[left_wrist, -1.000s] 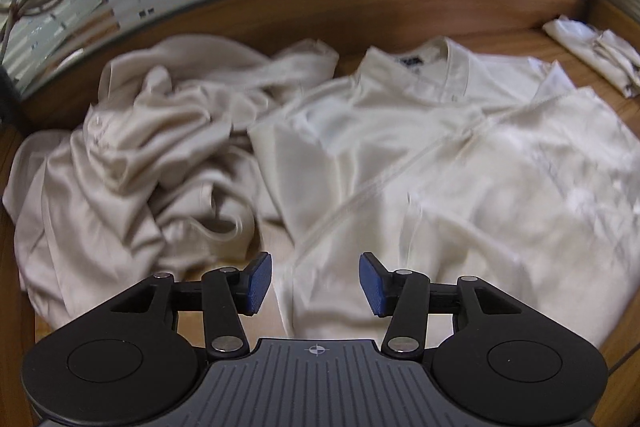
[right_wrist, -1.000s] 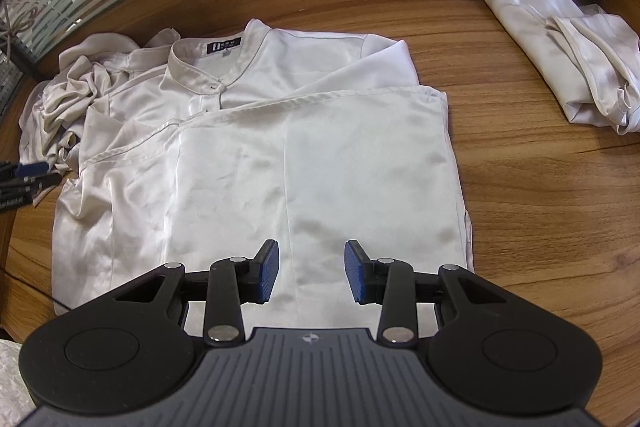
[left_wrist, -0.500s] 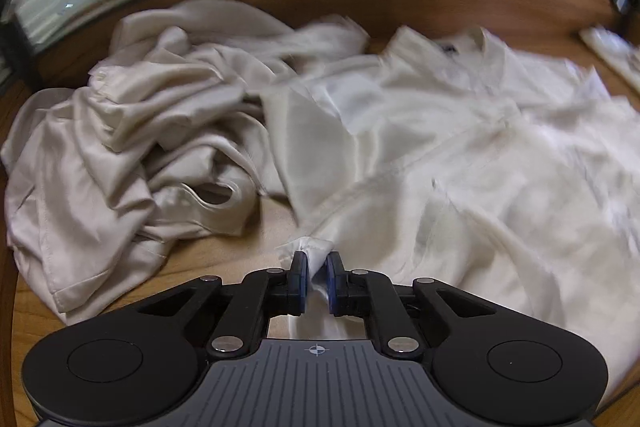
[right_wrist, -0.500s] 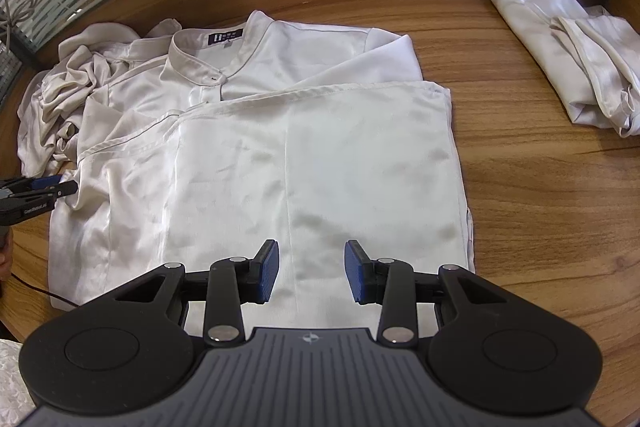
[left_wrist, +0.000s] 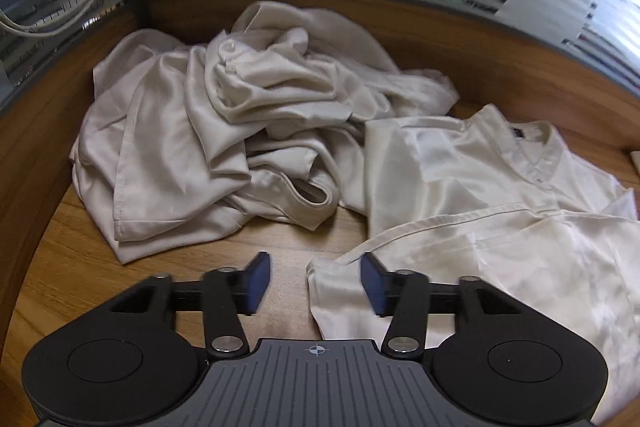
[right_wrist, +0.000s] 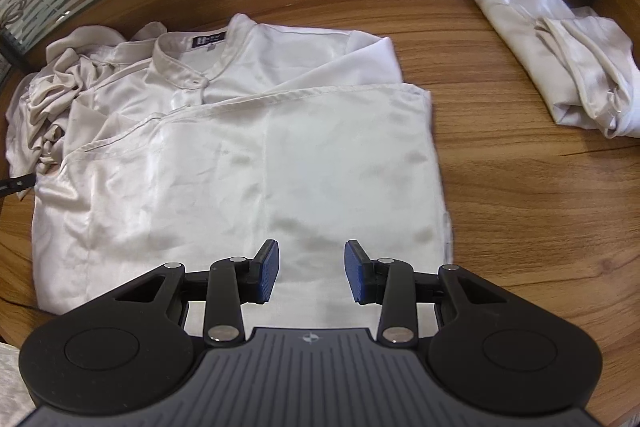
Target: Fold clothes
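Shirt [right_wrist: 256,163]: cream-white, satiny, lying flat on the wooden table [right_wrist: 520,207]; stand collar with a dark label at 11 o'clock of the garment in the right wrist view, lower half folded up over the chest so a hemmed edge runs across just below the collar.
Shirt surface: mostly smooth, soft sheen, faint shadowed creases near 6 o'clock; right edge straight, left edge puckered.
Shirt corner, left wrist view: a loose corner of the shirt [left_wrist: 500,247] lies on the table between the blue pads, nearer the right pad; whether it touches that pad cannot be told.
Left gripper [left_wrist: 316,283]: jaws opening — about half spread, pads not pressing the cloth.
Right gripper [right_wrist: 311,271]: jaws moderately apart, over the shirt's near edge, gripping nothing.
Crumpled pile [left_wrist: 224,147]: beige garments heaped at 11 o'clock of the left gripper — touching the shirt's left shoulder.
Folded garments [right_wrist: 568,59]: at 2 o'clock in the right wrist view, well apart from the shirt.
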A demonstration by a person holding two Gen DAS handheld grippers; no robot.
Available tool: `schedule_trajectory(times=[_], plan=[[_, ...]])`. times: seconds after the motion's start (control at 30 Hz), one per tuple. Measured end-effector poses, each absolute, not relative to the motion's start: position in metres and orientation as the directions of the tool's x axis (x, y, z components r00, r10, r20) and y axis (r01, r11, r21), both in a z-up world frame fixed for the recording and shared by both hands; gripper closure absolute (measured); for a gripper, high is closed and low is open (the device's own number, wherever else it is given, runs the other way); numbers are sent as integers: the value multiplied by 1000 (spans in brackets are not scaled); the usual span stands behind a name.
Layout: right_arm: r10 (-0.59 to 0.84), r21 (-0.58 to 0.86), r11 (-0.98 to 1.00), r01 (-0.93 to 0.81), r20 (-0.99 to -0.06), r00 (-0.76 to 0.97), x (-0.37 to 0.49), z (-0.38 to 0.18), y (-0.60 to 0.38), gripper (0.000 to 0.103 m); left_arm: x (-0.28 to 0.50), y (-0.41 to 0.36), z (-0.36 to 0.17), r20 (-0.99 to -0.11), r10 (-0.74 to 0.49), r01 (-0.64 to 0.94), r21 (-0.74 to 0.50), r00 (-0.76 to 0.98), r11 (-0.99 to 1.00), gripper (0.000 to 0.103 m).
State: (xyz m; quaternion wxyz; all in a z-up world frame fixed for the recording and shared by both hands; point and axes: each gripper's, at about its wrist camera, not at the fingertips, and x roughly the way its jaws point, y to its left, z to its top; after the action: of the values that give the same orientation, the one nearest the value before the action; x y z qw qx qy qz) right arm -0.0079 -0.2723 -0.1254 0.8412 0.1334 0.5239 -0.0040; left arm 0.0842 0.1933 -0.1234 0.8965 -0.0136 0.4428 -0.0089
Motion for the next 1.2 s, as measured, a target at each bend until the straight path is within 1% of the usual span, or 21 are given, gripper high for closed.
schedule_trajectory(times=[0.07,0.23,0.5,0.57,0.7,0.9,1.2], plan=[[116,207,966,156,-884,452,-11,-127,-279,62,76,194,-118,-789,-35,15,-32,614,999,48],[77,149,980,132,-896,438,-21,-140,-294,60,48,181,-118,-806,-76,106,-17,587,994,41],[51,64,998,17,-911,408,-48,-162,-300,49,11,166,-133,-861,-103,153,-30,498,988,41],[45,46,999,-8,-917,396,-53,-169,-302,49,4,159,-134,-864,-97,166,-15,494,986,41],[47,37,999,-34,-925,377,-58,-178,-307,49,-7,141,-129,-857,-101,209,8,505,978,40],[71,44,996,-76,-912,403,-60,-163,-319,49,-16,101,-120,-850,-148,260,-14,505,966,40],[187,141,981,-136,-875,446,-42,-130,-365,49,-39,4,-109,-825,-187,265,-47,533,963,40]])
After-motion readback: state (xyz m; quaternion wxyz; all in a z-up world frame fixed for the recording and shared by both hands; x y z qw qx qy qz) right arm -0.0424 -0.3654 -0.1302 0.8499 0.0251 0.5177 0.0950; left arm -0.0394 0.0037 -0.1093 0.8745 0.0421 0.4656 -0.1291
